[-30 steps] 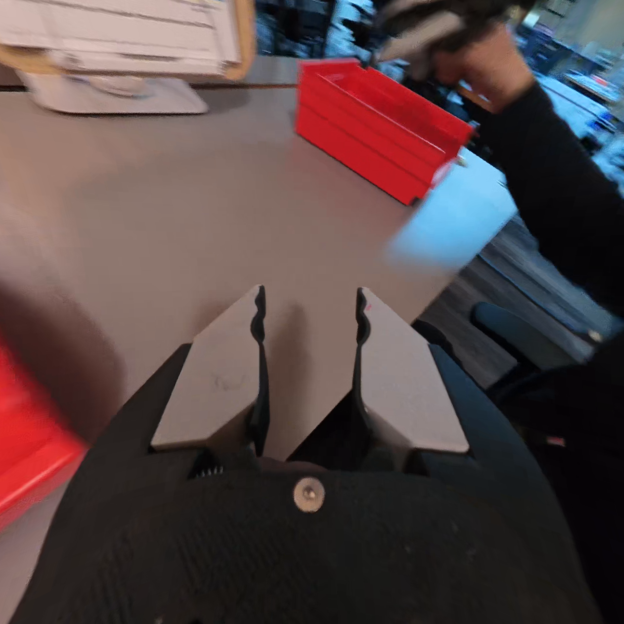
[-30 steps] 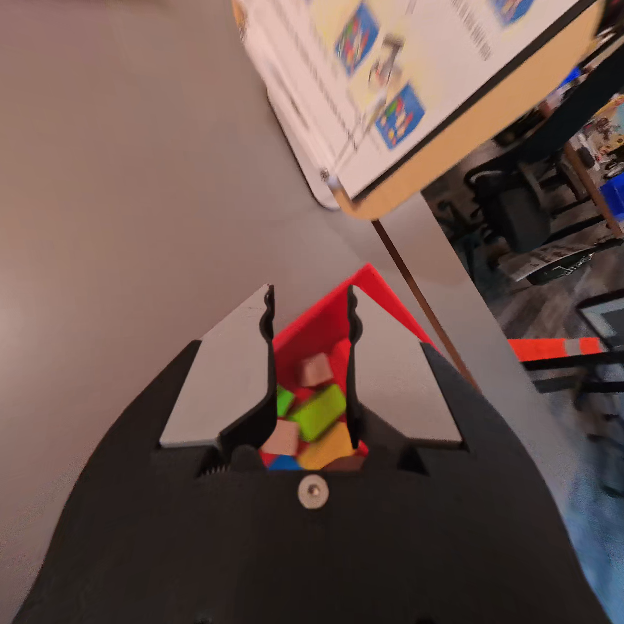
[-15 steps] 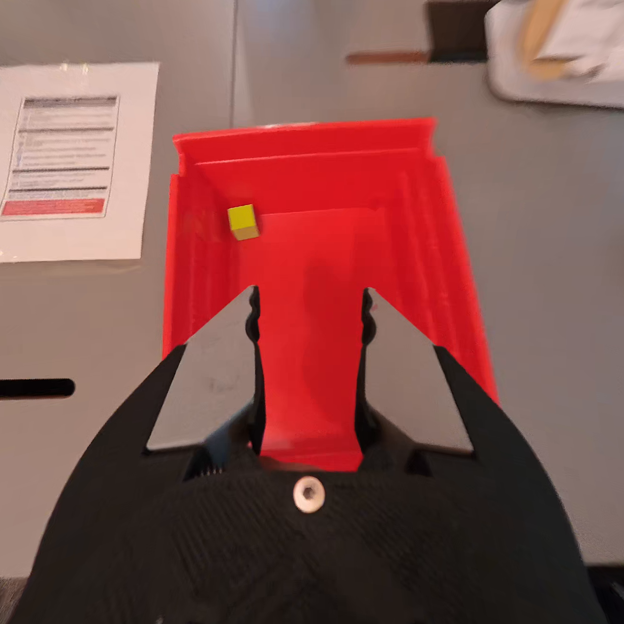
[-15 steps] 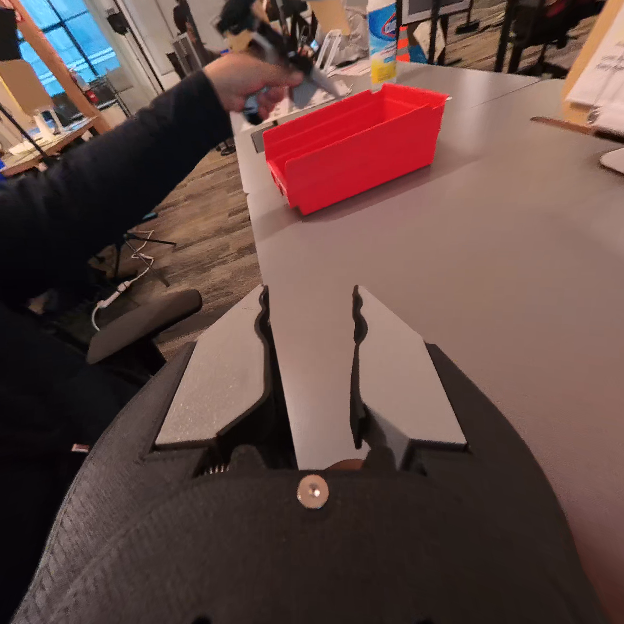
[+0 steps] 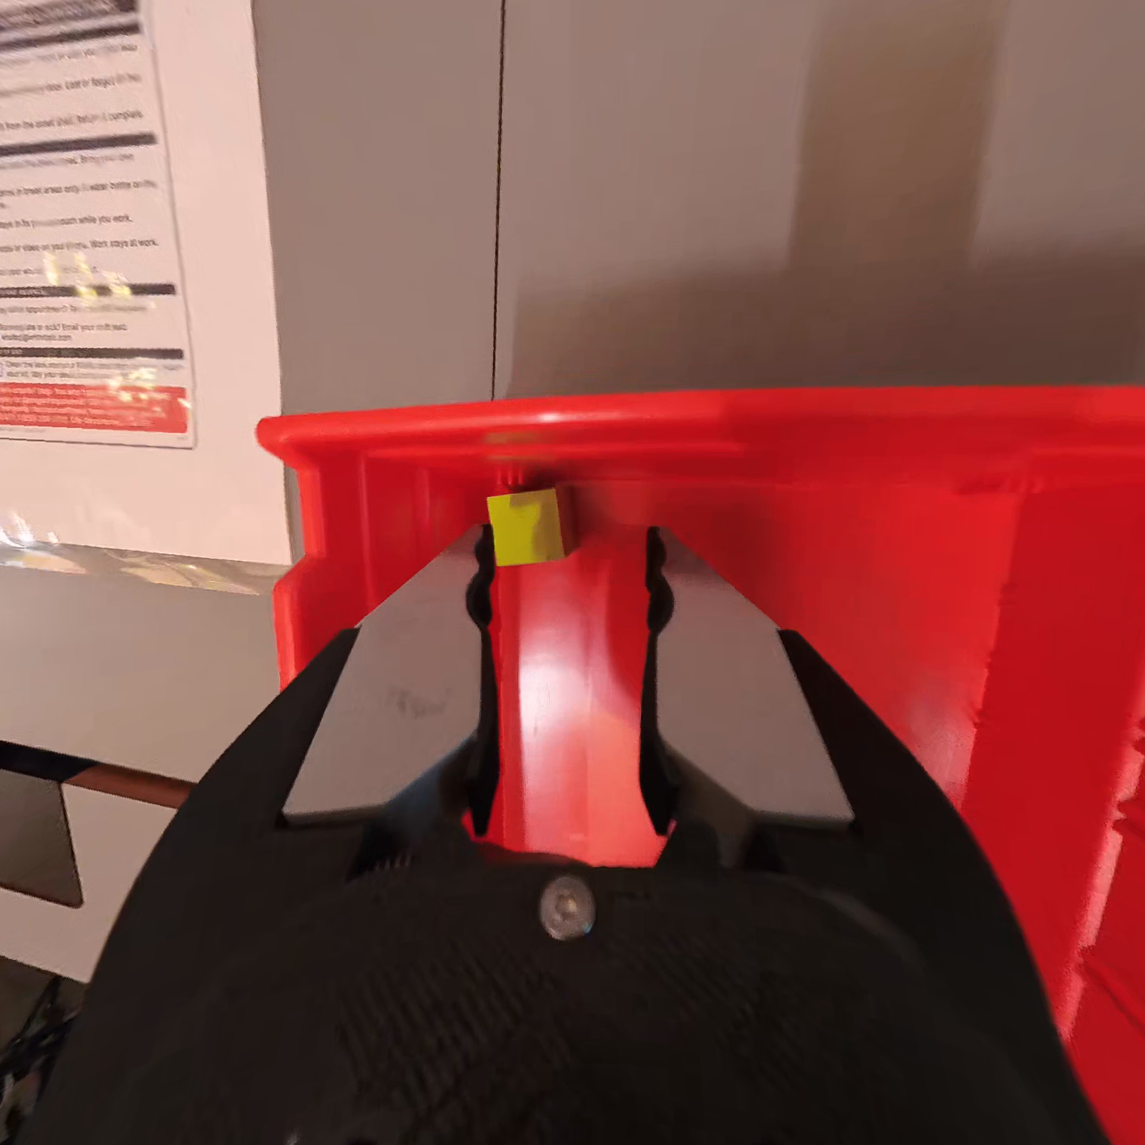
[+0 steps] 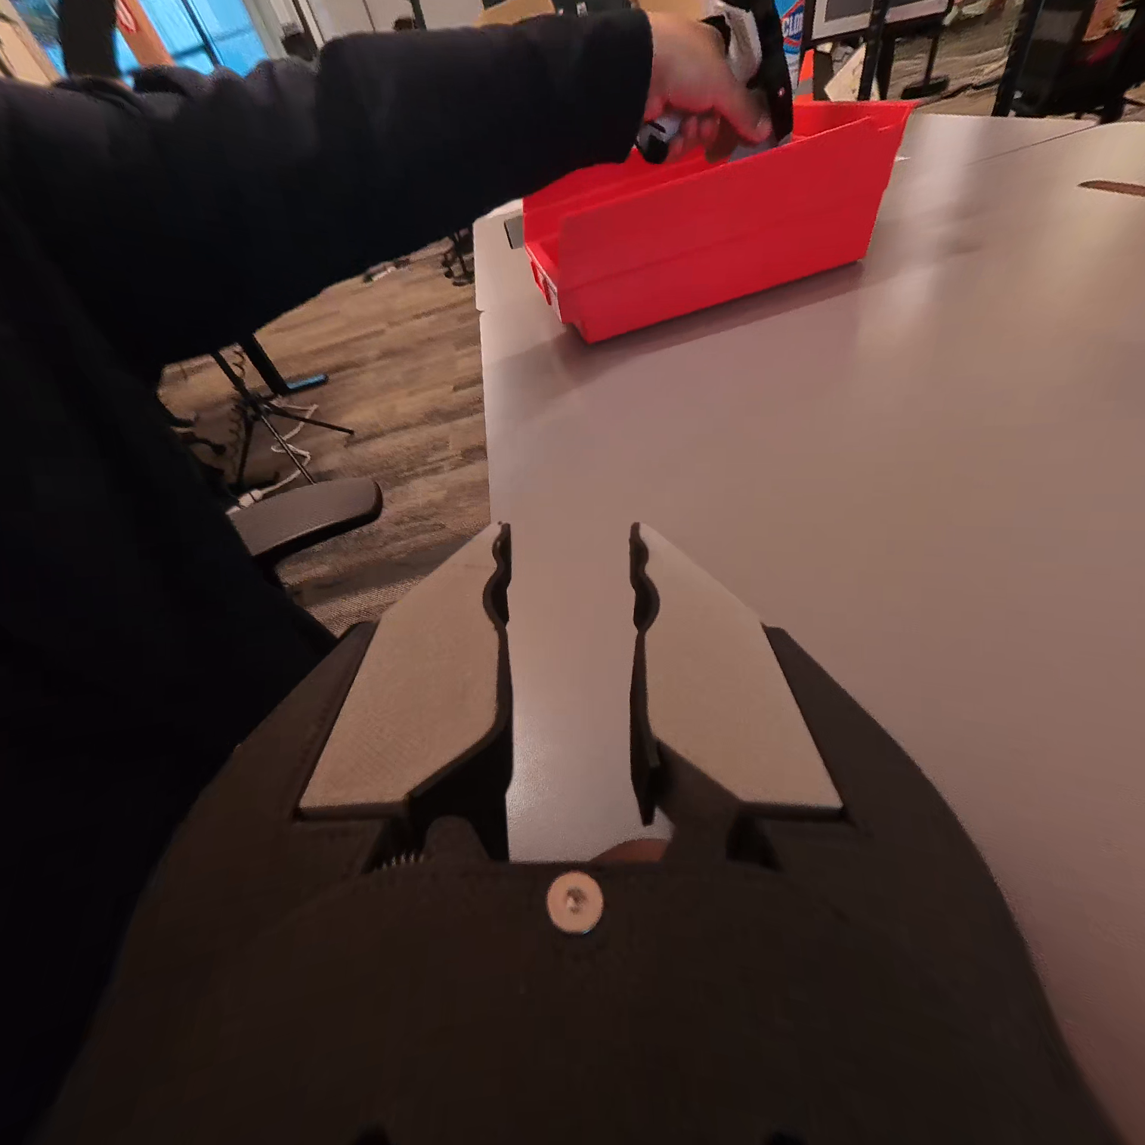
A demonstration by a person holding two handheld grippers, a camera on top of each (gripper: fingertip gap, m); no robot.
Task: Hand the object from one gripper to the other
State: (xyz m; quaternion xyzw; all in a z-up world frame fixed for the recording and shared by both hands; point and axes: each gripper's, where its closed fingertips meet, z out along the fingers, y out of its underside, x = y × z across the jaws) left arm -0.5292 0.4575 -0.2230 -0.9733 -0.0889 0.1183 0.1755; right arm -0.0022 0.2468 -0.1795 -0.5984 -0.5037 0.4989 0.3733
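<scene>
A small yellow cube lies in the far left corner of a red bin. My left gripper is open and reaches down into the bin, its left fingertip right beside the cube. My right gripper is open and empty, low over the grey table, pointing toward the same red bin. In the right wrist view a hand with a dark sleeve holds the left gripper inside that bin.
A white printed sheet lies on the table left of the bin. The table's edge runs near my right gripper, with a chair seat and a stand on the floor beyond. Spacing between my two grippers at the tips: around 55 cm.
My left gripper has dropped into the bin and closed in on the yellow cube. My right gripper has held its place while the other arm lowered into the bin.
</scene>
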